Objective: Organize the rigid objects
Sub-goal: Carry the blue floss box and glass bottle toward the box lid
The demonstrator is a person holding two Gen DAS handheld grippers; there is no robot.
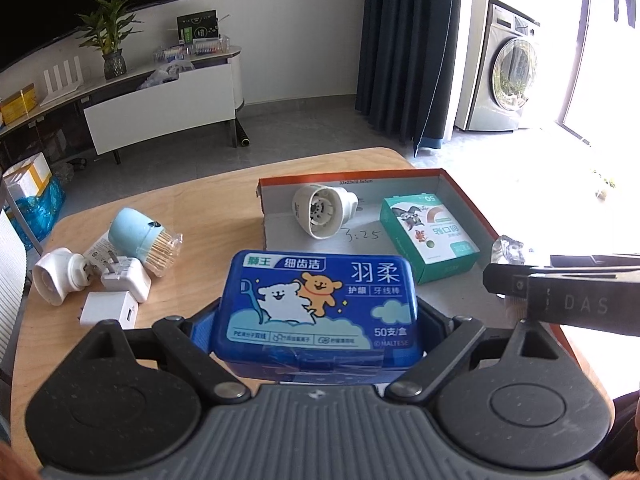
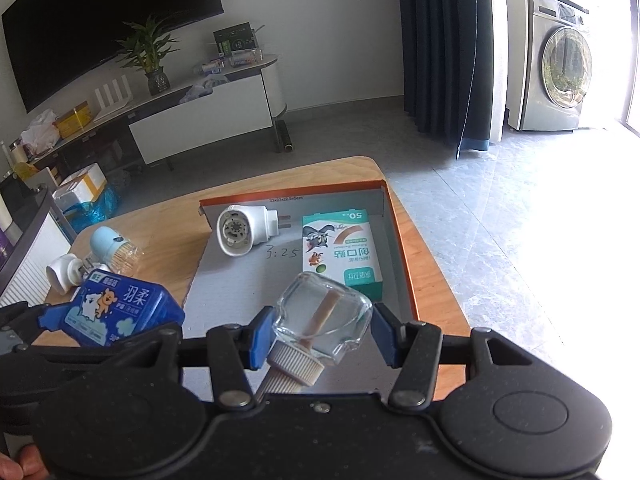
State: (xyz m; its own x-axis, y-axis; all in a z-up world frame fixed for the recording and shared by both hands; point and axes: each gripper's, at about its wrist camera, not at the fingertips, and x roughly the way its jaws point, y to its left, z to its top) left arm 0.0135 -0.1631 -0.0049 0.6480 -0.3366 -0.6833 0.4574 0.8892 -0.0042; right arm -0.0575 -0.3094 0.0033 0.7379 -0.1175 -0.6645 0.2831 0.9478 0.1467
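Setting: a wooden surface (image 1: 208,200) in a living room, with a shallow orange-edged tray (image 2: 394,224) on its right half.
Left claw (image 1: 316,316): clamped across a blue floss box (image 1: 318,304), jaws wide because the box is wide; it is held above the surface, just short of the tray's near-left edge.
Right claw (image 2: 322,326): clamped on a small clear glass bottle (image 2: 326,312) with a ribbed cap and a wick inside, held tilted over the tray's near part.
Already in the tray: a white plug-in heater (image 2: 244,230) lying on its side at the back left, and a green plaster box (image 2: 340,254) to the right, well apart from it.
Still outside, left of the tray: a pale blue toothpick jar (image 1: 146,240), a second white heater (image 1: 56,280) and two white chargers (image 1: 120,284), all close together.
Progress: roughly a third done, judging by position; two items packed, two in hand, four waiting.
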